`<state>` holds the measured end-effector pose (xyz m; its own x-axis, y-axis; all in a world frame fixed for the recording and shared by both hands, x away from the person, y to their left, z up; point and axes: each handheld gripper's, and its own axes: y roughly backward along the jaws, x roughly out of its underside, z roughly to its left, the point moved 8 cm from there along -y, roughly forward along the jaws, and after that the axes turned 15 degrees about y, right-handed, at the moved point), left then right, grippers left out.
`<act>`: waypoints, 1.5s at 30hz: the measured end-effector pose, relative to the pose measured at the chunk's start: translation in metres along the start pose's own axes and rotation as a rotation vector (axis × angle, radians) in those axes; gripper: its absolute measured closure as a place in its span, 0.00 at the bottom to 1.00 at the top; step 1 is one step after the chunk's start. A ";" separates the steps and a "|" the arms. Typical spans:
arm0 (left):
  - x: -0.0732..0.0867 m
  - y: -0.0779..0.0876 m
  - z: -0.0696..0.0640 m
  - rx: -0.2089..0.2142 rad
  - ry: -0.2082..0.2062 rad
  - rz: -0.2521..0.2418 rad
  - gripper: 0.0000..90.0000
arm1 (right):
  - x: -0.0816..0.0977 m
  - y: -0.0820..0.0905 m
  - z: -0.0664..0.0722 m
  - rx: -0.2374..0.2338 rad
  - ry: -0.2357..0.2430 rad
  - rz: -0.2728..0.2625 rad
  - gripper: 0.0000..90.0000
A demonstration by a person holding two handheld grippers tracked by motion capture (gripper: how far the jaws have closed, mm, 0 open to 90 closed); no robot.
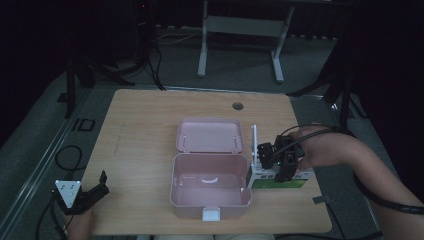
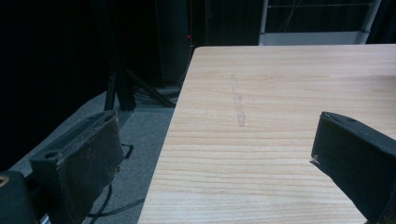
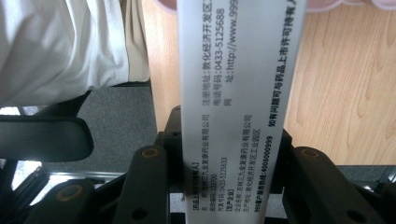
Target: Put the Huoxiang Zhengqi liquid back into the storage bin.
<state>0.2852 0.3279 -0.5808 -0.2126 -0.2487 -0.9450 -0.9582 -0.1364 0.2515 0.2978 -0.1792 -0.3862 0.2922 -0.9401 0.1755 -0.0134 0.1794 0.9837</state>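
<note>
Right gripper (image 1: 274,162) sits just right of the open pink case (image 1: 210,192) on the table (image 1: 140,150), jaws closed on a white medicine box (image 3: 236,93). In the right gripper view the box runs up between the two jaws, printed side facing the camera, held by one end. In the high view a white-and-green carton (image 1: 277,180) lies under the gripper, touching the case's right wall; a thin white panel stands upright just beside it. Can't tell whether that panel is the gripped box edge-on or a separate flap.

Left gripper (image 1: 92,192) rests at the near left corner of the table, well apart from the case. Its jaws are spread wide with nothing between them; the left gripper view shows bare wood.

Case lid is laid back flat and the tray looks empty apart from a small white handle shape.

Step, as I read it: box grasped, about to go into the case. Next move calls for lifting clear of the case wall, carrying left over the tray, lowering flat, then releasing. Risk: the box catches on the rim.
</note>
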 end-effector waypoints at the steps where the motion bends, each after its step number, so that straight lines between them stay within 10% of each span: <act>1: 0.000 0.000 0.000 0.001 0.002 -0.001 0.02 | -0.003 0.001 -0.001 -0.001 0.003 0.002 0.70; 27: 0.000 0.000 0.000 0.006 0.005 -0.004 0.02 | -0.077 0.009 -0.017 -0.010 0.075 -0.020 0.70; 45: -0.001 0.000 0.000 0.011 0.006 -0.005 0.02 | -0.130 -0.014 -0.036 0.005 0.079 -0.040 0.70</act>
<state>0.2850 0.3281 -0.5802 -0.2070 -0.2537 -0.9449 -0.9612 -0.1272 0.2448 0.2944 -0.0492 -0.4244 0.3668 -0.9208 0.1325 -0.0051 0.1405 0.9901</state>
